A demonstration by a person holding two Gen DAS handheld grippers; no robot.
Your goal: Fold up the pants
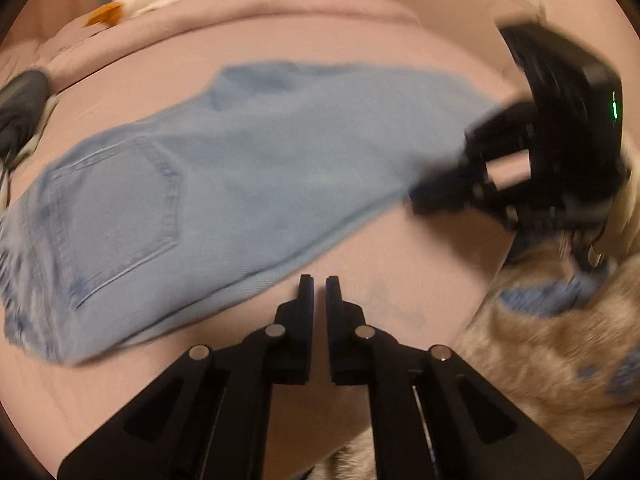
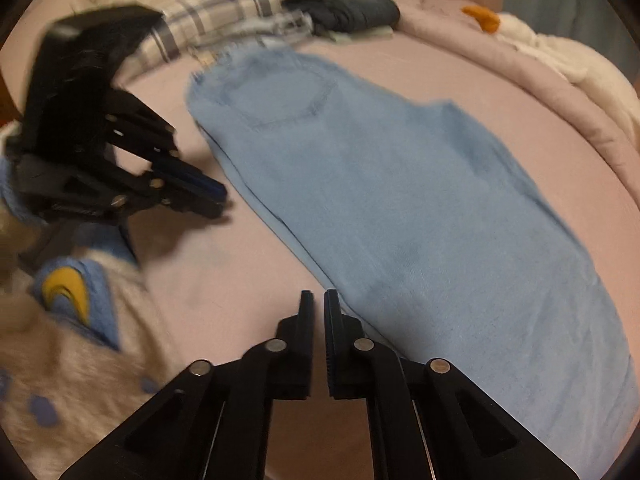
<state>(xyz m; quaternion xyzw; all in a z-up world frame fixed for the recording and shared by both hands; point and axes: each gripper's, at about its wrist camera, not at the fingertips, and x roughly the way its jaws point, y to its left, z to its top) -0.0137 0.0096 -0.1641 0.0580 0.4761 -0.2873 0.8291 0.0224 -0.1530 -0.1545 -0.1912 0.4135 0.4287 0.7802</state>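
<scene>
Light blue jeans lie folded lengthwise on the pink bed sheet, back pocket up and frayed hem at the left. In the right wrist view the jeans run from the upper middle down to the lower right. My left gripper hovers over bare sheet just off the jeans' near edge, jaws almost together with nothing between them. It also shows as the left gripper left of the jeans. My right gripper sits at the jeans' near edge, jaws nearly closed and empty. The blurred right gripper is by the jeans' right end.
A fluffy beige garment with blue and yellow patterns is worn by the person holding the grippers. Plaid cloth and dark folded clothes lie at the head of the jeans. A rolled pink duvet and a white plush with orange parts border the bed.
</scene>
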